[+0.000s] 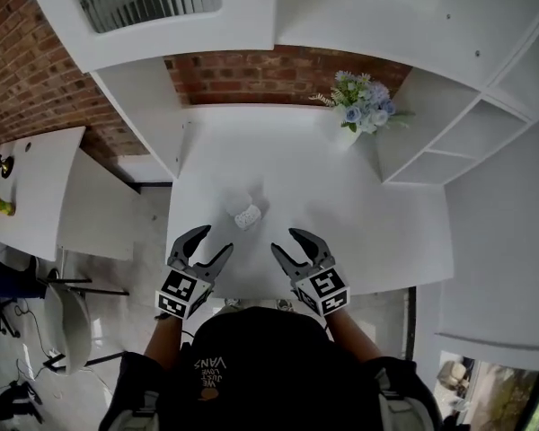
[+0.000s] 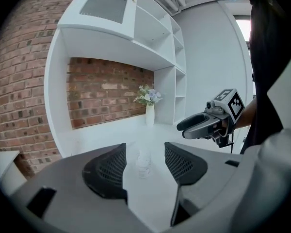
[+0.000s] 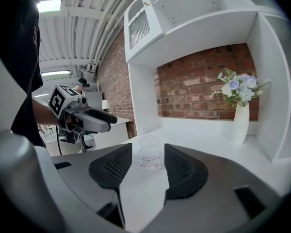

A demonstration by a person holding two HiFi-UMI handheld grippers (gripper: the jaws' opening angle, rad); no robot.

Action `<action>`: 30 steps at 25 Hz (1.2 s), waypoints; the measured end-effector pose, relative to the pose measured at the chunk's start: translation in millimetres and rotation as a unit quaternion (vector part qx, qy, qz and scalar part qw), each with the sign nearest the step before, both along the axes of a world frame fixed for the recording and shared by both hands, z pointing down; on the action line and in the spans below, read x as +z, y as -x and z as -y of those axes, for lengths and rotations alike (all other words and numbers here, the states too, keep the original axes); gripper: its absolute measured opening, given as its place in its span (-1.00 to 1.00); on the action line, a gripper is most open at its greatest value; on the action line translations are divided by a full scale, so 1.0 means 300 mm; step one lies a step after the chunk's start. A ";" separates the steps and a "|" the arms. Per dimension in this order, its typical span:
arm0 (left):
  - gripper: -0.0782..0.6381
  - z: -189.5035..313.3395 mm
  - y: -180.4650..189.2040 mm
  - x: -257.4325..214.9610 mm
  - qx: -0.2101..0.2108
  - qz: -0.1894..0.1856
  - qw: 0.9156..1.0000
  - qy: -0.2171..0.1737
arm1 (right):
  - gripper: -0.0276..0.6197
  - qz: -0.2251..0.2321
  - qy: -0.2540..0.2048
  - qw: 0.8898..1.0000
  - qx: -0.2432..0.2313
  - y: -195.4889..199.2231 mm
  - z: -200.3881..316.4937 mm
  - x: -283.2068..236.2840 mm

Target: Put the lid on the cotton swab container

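The cotton swab container (image 1: 248, 215), a small clear tub with white contents, stands on the white table (image 1: 359, 214) a little ahead of both grippers. I cannot make out its clear lid apart from it. My left gripper (image 1: 214, 241) is open and empty, near the table's front edge, left of and short of the tub. My right gripper (image 1: 287, 241) is open and empty, to the tub's right. In the left gripper view the container (image 2: 143, 165) shows far off between the jaws. The right gripper view has the container (image 3: 150, 158) closer, between its jaws but untouched.
A white vase of blue flowers (image 1: 360, 108) stands at the table's back right, before a brick wall. White shelf units (image 1: 472, 133) flank the table on both sides. A side table (image 1: 31, 187) and a chair (image 1: 63, 321) are to the left.
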State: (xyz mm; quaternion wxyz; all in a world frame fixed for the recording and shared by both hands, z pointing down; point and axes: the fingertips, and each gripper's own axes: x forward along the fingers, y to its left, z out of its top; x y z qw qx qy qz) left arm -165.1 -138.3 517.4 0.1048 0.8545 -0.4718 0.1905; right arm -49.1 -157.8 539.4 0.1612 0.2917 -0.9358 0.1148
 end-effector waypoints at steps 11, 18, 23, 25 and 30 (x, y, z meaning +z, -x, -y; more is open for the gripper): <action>-0.14 0.139 0.085 0.092 0.104 0.033 0.994 0.023 | -0.33 -0.035 0.000 0.998 0.050 0.094 0.076 0.127; -0.10 0.198 0.048 0.161 0.175 0.027 0.983 0.056 | -0.31 -0.068 0.019 0.996 0.051 0.125 0.102 0.236; -0.07 0.224 0.030 0.209 0.211 0.041 0.974 0.070 | -0.30 -0.077 0.027 0.996 0.039 0.159 0.125 0.296; -0.06 0.227 0.022 0.228 0.227 0.048 0.970 0.076 | -0.29 -0.078 0.029 0.996 0.026 0.175 0.130 0.320; -0.04 0.236 -0.001 0.267 0.256 0.059 0.960 0.094 | -0.27 -0.086 0.038 0.996 0.010 0.192 0.149 0.365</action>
